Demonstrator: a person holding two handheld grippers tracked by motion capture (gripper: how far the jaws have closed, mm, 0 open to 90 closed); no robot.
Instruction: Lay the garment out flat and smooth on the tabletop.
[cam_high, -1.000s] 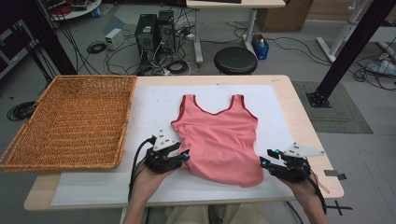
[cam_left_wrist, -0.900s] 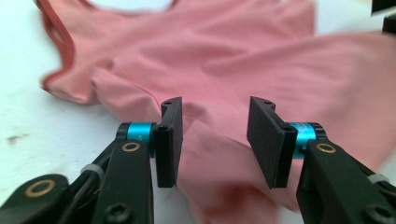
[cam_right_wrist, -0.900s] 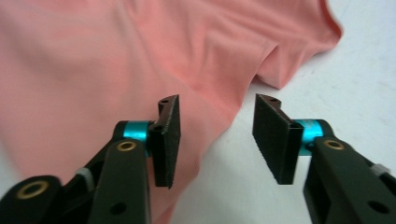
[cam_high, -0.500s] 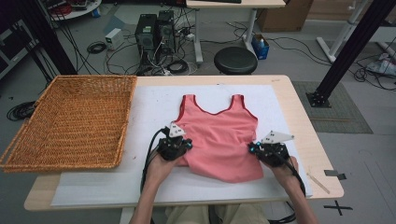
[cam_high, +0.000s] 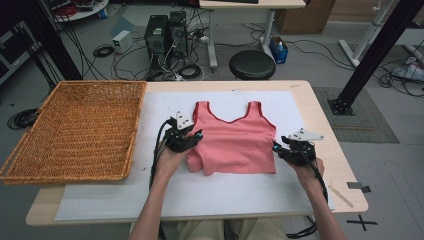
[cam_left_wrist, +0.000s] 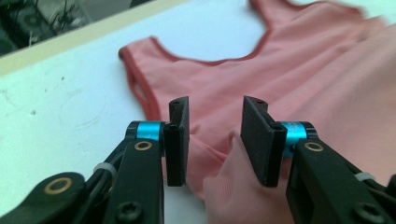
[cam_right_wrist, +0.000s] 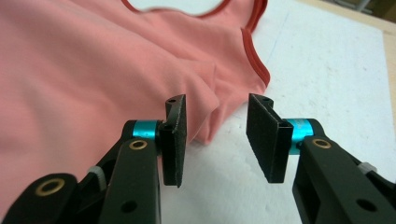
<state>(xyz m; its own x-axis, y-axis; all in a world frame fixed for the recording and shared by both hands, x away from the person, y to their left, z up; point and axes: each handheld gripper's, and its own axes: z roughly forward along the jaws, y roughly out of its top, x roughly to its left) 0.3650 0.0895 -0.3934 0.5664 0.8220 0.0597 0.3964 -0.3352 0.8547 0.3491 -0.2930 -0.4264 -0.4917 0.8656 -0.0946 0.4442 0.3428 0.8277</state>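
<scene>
White sheeting covered the desk (cam_high: 300, 100), where the pink tank top (cam_high: 235, 142) lay folded bottom-up. Left tongs (cam_left_wrist: 215, 140) and right tongs (cam_right_wrist: 215, 137), both spread, flanked its side edges, probably to free the cloth. Wicker basket (cam_high: 75, 130) waited alongside.

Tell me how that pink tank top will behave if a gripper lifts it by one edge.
The pink tank top probably droops and unfolds: it is thin cloth, already creased near the left gripper. It looks light, and should slide over the white sheet.
</scene>
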